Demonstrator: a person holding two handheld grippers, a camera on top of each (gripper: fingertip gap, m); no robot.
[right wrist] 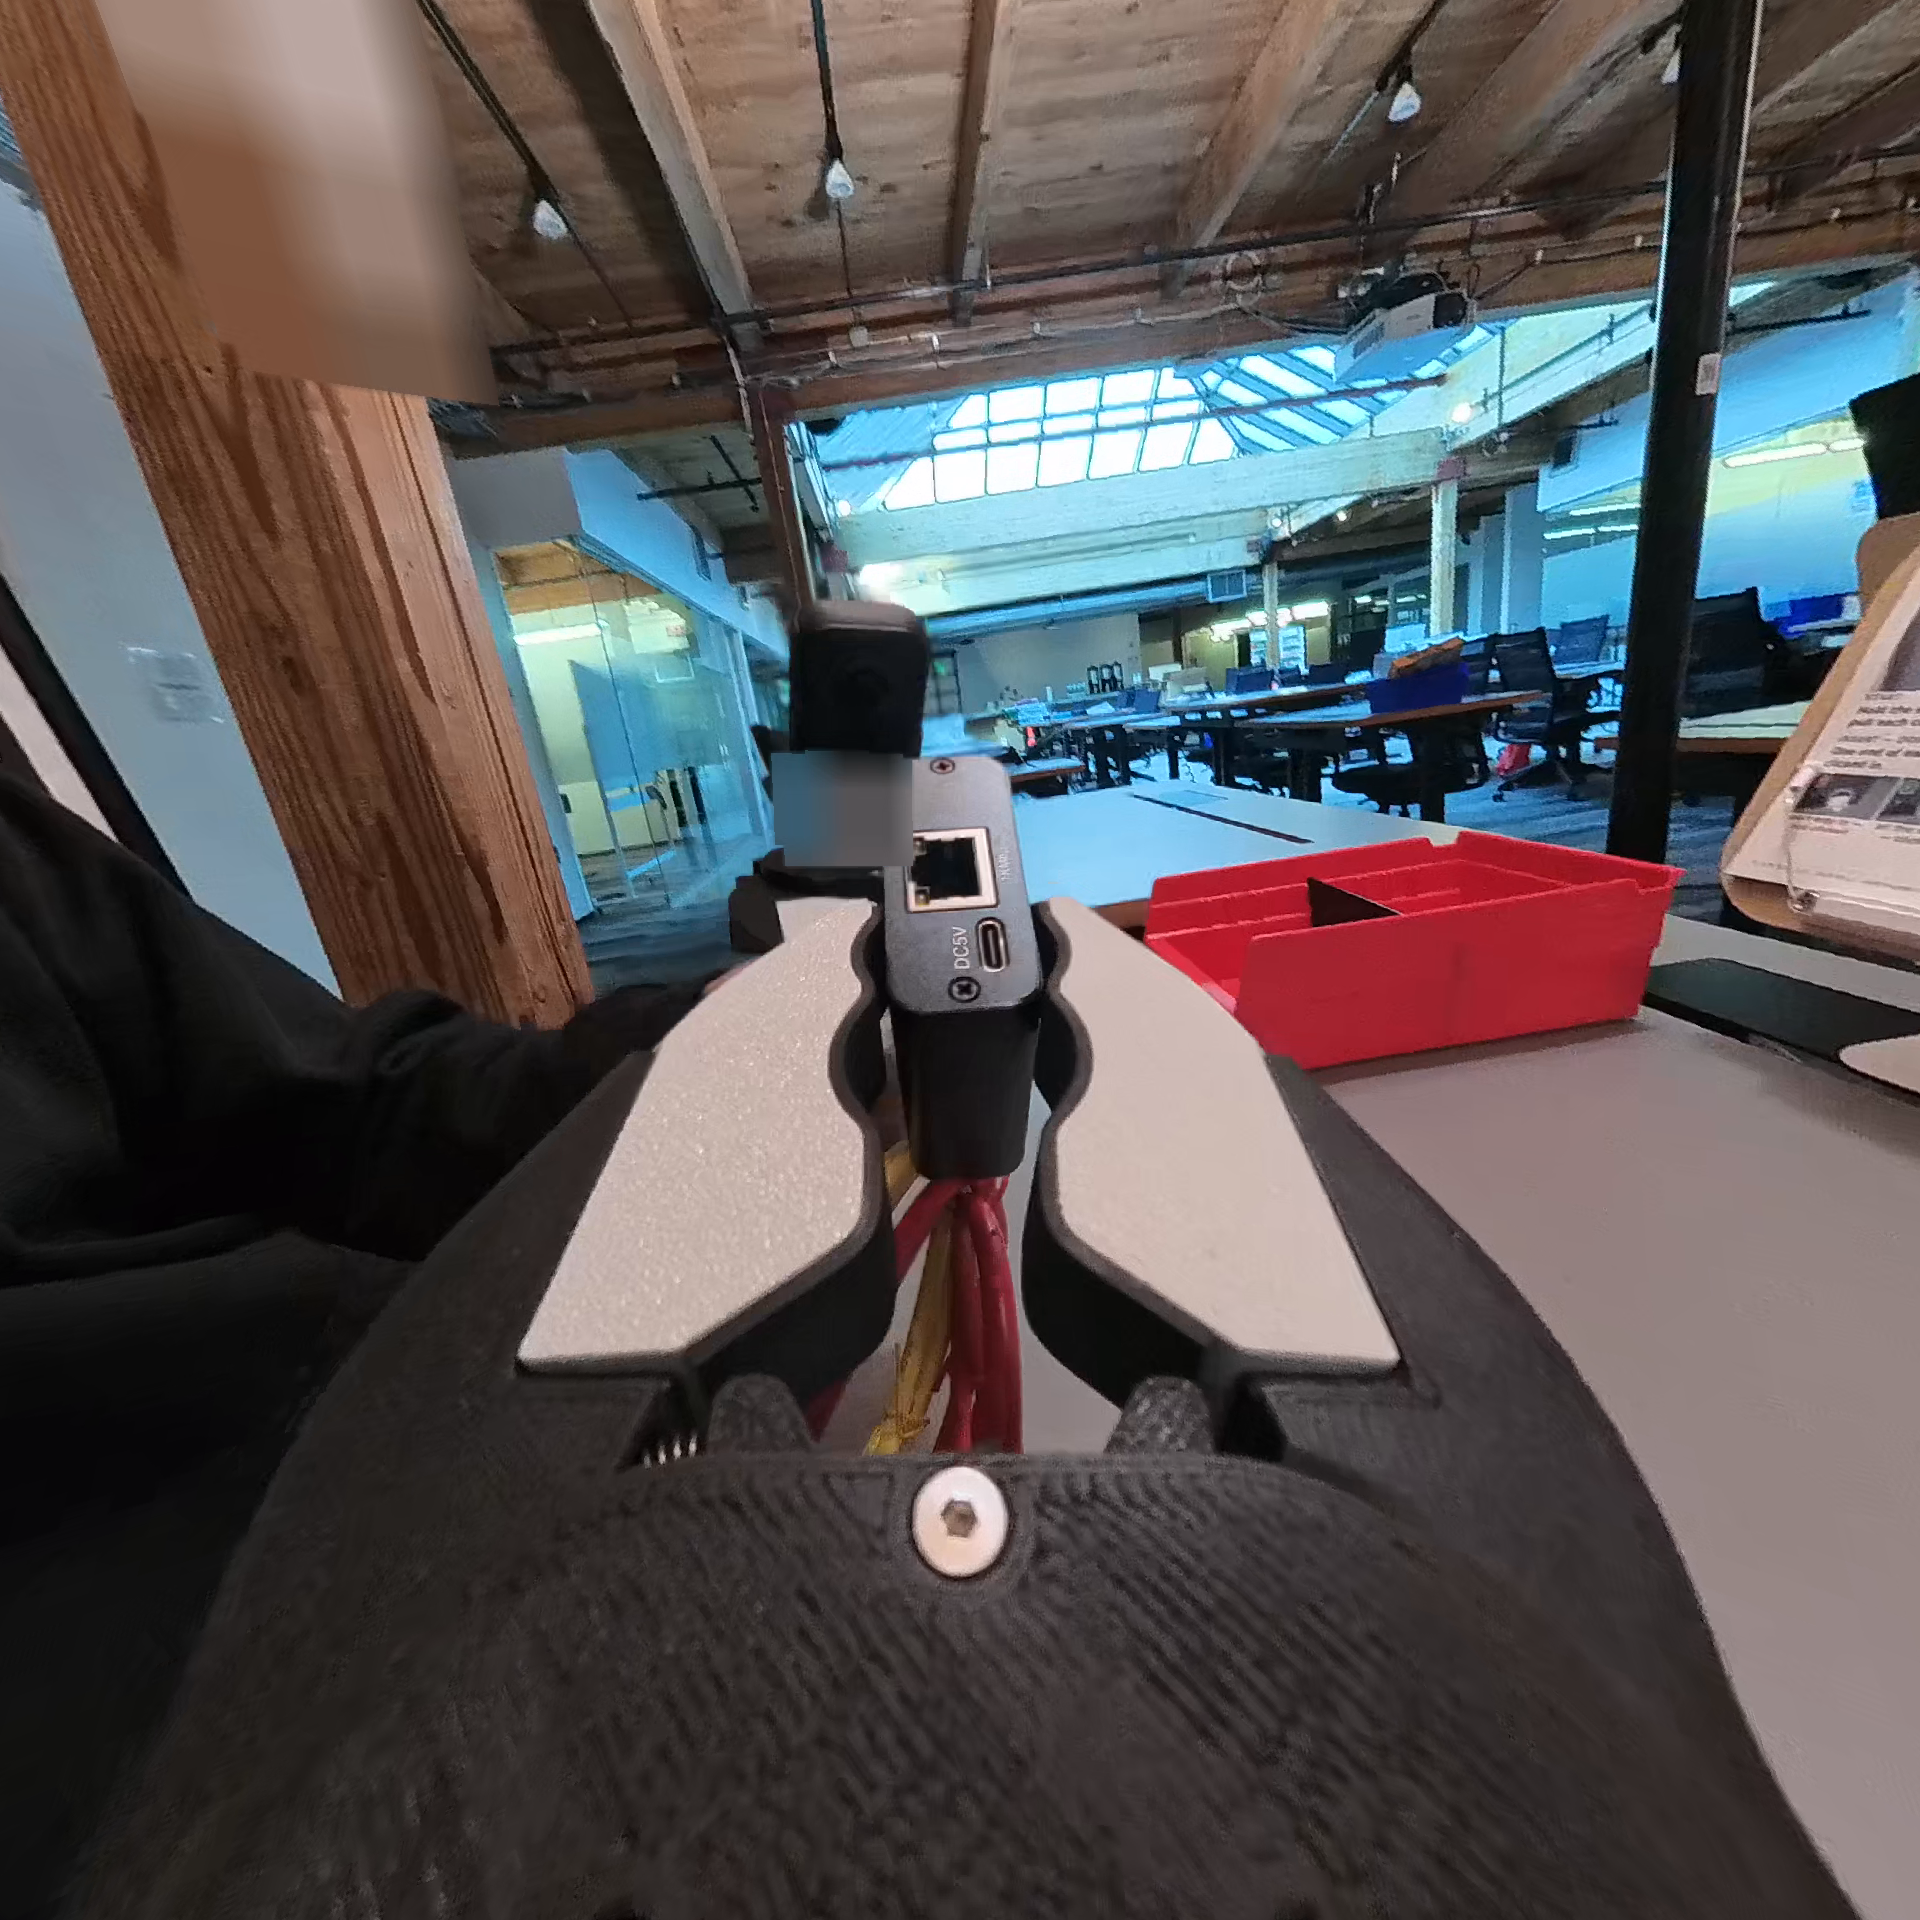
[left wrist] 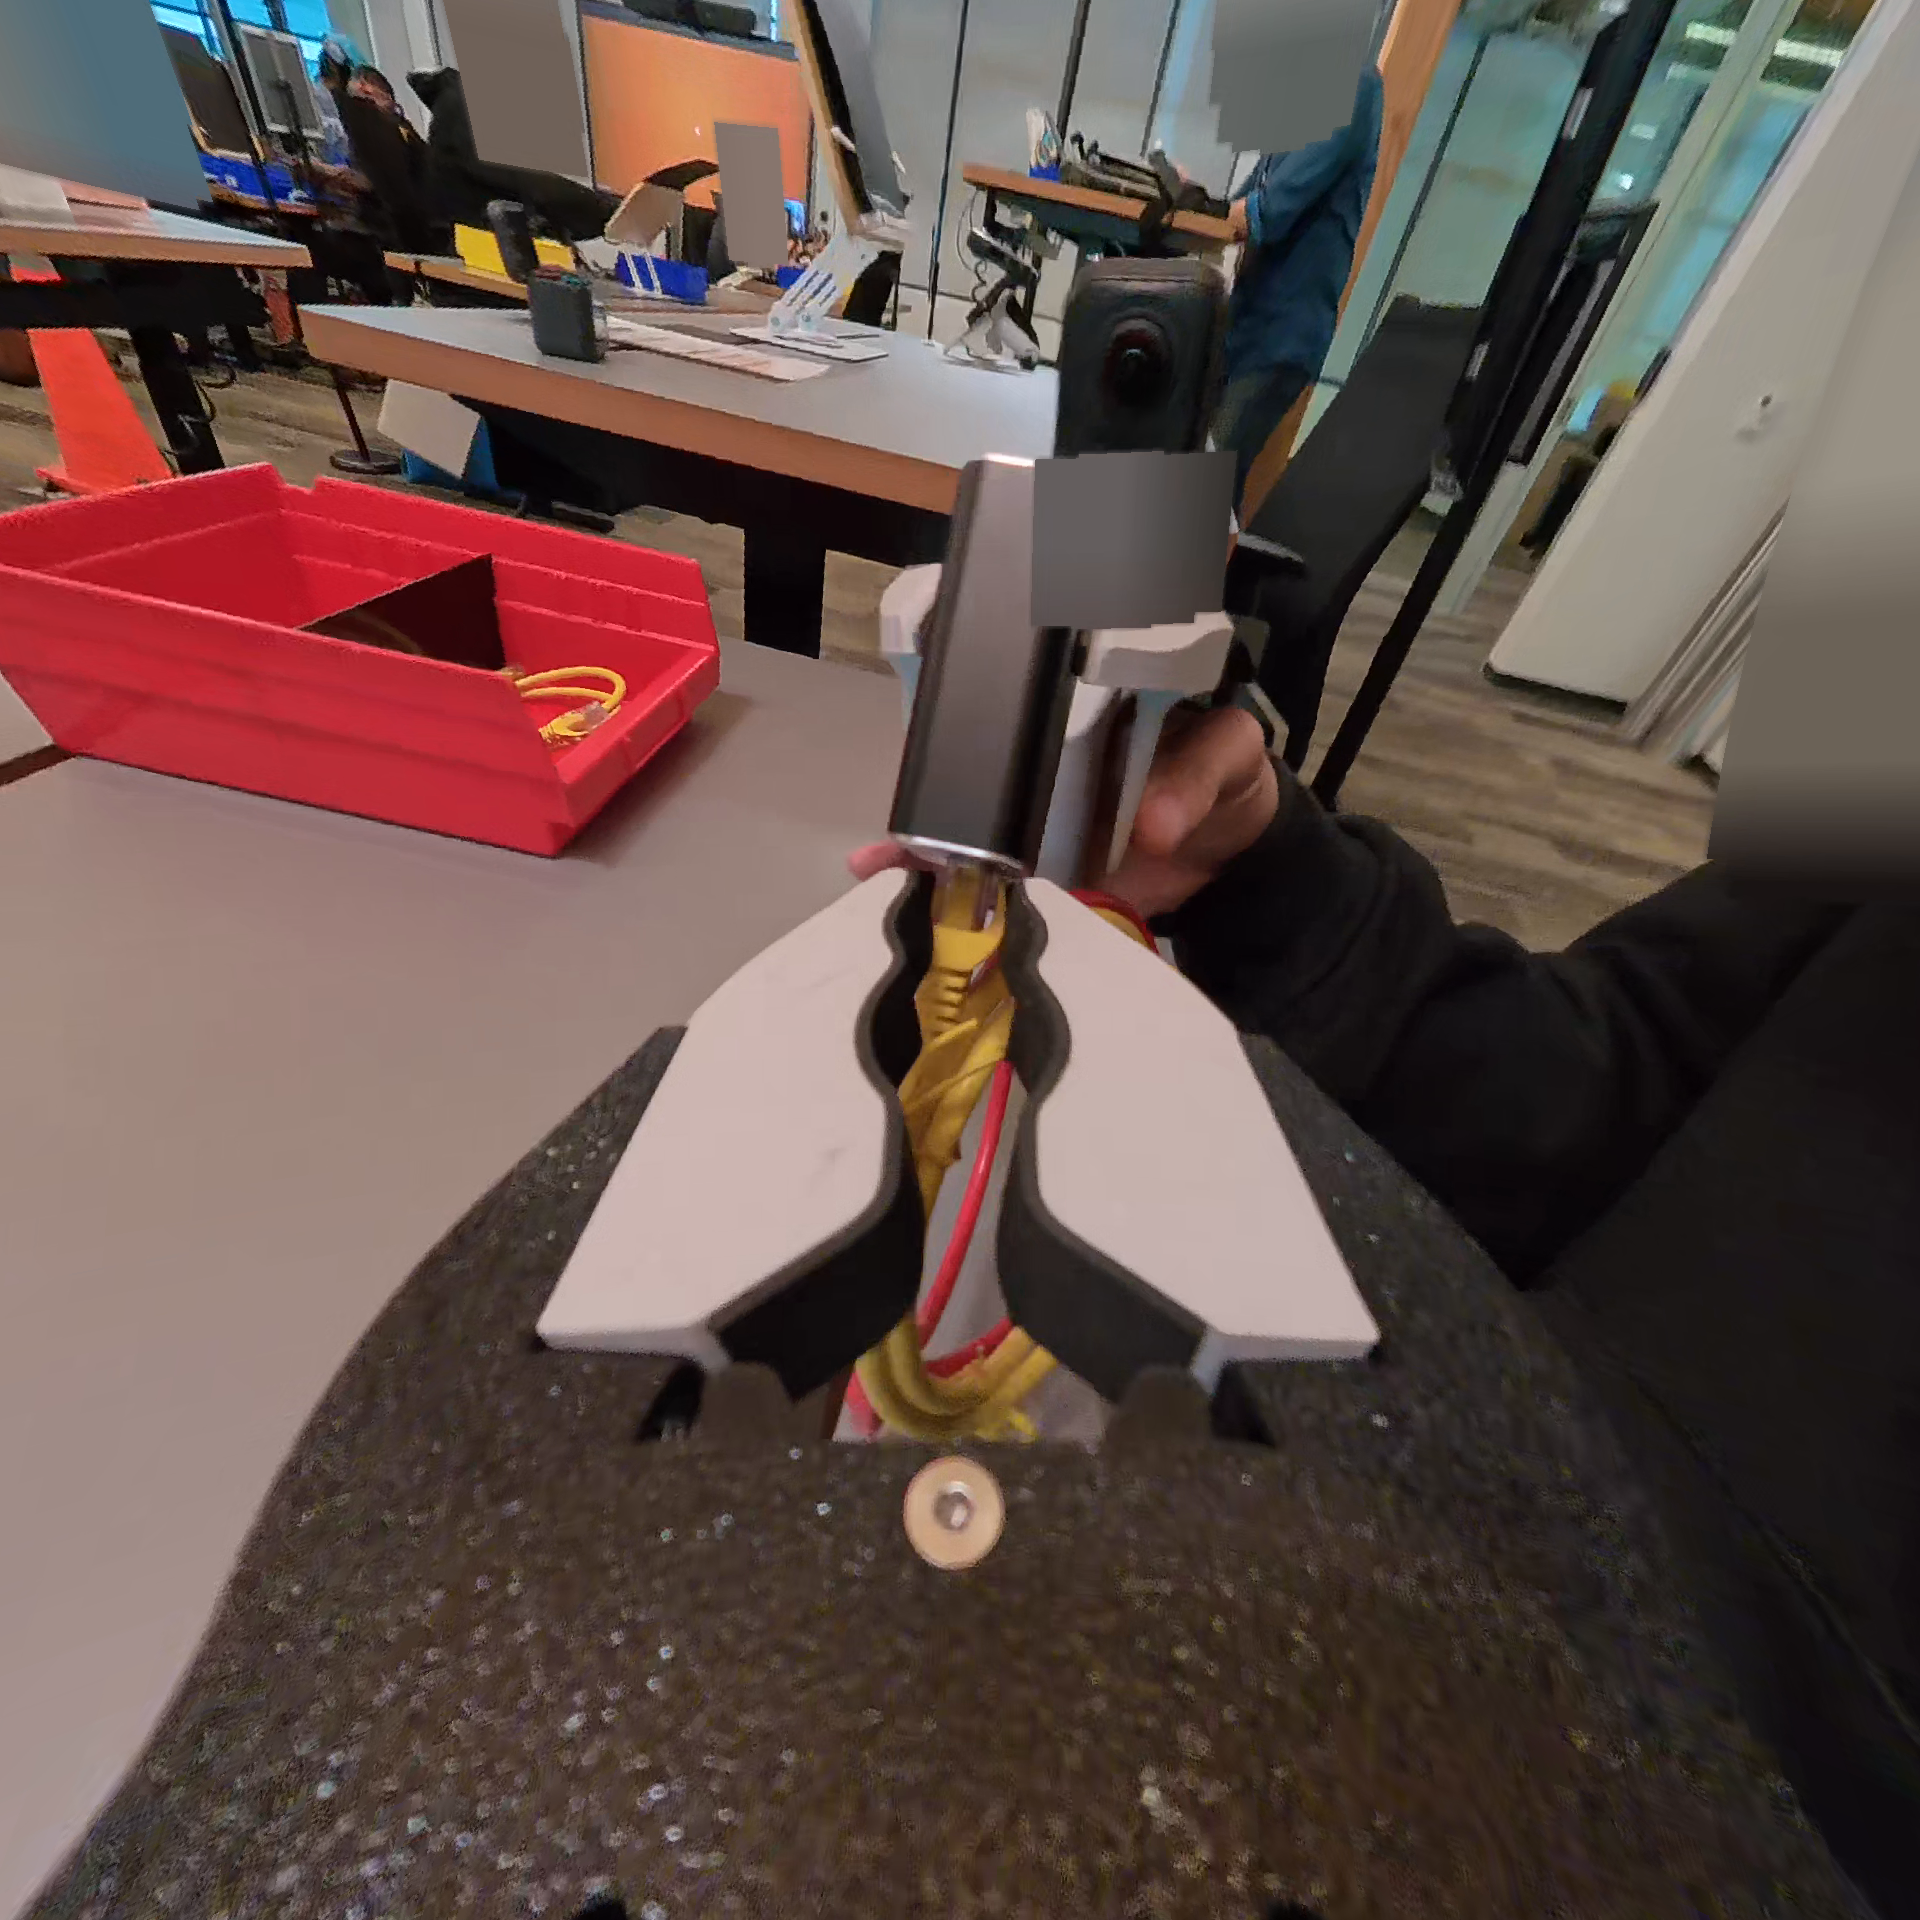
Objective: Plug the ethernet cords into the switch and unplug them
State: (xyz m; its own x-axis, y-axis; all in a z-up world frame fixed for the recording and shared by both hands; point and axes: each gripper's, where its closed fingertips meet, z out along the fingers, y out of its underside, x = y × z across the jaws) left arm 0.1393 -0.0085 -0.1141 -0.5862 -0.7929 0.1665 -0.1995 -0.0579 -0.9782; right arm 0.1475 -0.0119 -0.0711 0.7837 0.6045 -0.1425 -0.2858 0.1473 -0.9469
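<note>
While beside gripped switch (right wrist: pixel 961 966), red bin (right wrist: pixel 1455 935).

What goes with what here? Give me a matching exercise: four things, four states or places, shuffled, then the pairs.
Things:
1. switch
2. yellow cord
3. red bin
4. side port

States or places:
A. empty
B. on the table, holding a spare yellow cable
C. held in the right gripper
D. gripped by the left gripper, plug at the switch's underside

Pairs: 1-C, 2-D, 3-B, 4-A
</note>
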